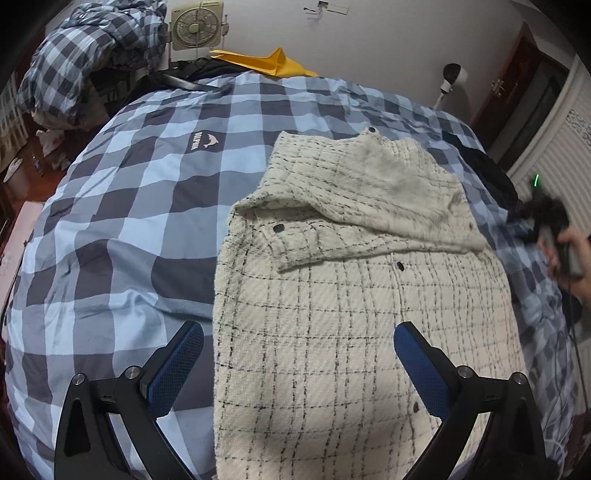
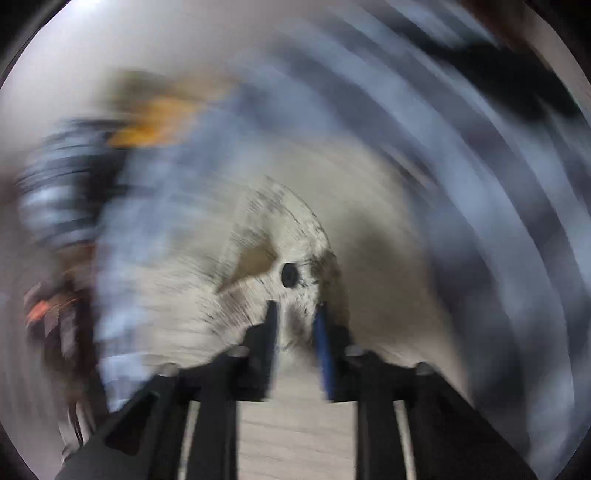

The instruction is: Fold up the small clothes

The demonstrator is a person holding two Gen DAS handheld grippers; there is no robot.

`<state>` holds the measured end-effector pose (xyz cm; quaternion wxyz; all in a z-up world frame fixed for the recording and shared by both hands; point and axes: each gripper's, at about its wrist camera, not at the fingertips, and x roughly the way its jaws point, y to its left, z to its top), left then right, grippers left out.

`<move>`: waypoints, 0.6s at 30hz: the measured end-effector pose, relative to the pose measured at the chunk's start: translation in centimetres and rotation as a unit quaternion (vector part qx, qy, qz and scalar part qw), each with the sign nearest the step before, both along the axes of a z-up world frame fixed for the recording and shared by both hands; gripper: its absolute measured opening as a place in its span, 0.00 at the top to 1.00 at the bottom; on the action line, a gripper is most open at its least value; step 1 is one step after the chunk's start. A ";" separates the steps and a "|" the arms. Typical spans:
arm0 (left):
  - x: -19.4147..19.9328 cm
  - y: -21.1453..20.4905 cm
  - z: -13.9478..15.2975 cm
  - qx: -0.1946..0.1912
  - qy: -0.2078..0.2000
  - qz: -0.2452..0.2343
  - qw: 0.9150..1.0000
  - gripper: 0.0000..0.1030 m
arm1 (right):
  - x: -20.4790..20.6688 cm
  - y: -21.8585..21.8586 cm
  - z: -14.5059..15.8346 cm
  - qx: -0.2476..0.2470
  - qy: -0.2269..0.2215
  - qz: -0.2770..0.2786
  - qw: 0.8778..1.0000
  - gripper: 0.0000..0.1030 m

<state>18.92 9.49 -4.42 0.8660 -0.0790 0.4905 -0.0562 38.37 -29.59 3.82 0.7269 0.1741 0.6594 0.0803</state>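
One jacket is spread on the checked quilt of a bed, at the right half of it. It is made of cream cloth with a thin black grid, and its inner side is shown as white fleece where the upper right part is folded over toward the middle. Six dark snaps are counted on it in the left wrist view: one at the top of the collar, one on a sleeve cuff that is laid across the chest, one near the right edge of the fleece flap, and three down the front. The left gripper is held above the lower hem with its two blue pads far apart, and nothing is gripped between them. In the right wrist view, which is strongly blurred, the right gripper is seen with its fingers only slightly parted over a fold of the jacket beside one snap; whether the cloth is pressed or already let go cannot be told. One fan and one yellow cloth are seen behind the bed.
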 end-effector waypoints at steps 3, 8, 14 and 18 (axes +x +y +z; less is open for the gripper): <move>0.0 0.0 -0.2 0.007 0.003 0.001 1.000 0.00 | -0.8 -3.6 -0.8 -0.042 -0.041 -0.027 0.998 0.73; 0.3 -0.2 -0.5 -0.002 0.008 0.001 1.000 0.00 | -2.2 -1.7 2.9 -0.051 -0.133 0.035 0.989 0.32; 0.1 -0.4 -0.7 0.007 0.010 -0.004 1.000 0.00 | -1.2 3.7 -0.7 -0.004 -0.089 0.071 0.993 0.20; 0.3 0.2 -1.0 0.000 0.015 0.002 1.000 0.00 | -1.4 5.0 -2.7 0.000 -0.096 0.059 0.994 0.21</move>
